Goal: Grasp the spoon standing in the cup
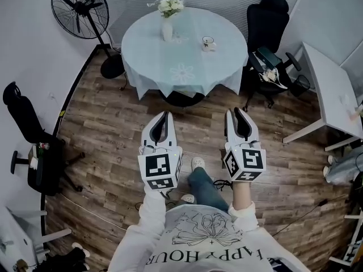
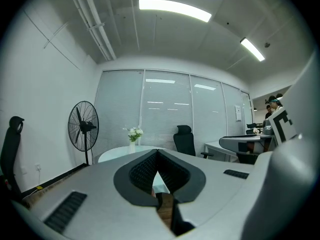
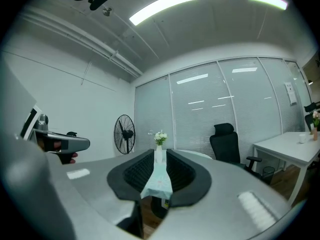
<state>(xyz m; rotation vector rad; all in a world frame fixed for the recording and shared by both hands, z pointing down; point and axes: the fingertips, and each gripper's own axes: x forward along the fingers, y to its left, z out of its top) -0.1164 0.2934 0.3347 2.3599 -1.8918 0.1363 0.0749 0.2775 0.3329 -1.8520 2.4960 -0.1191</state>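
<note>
Cup point(image 1: 208, 42), its spoon too small to make out, stands at the right of the far round table point(image 1: 170, 72). Both grippers hang nearer, over the floor, well apart from it. The right gripper point(image 1: 236, 112) is empty and part-spread, probably readied for the spoon. The left gripper point(image 1: 165, 115) is closed and idle.

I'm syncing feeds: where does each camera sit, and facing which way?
Head view: on the head, steeply down at floor and round table; shows left gripper, right gripper, sleeves.
Left gripper view: rides that gripper, level toward the table; own shut jaws show.
Right gripper view: the same; own open jaws show.
Shared: table, vase, fan.
</note>
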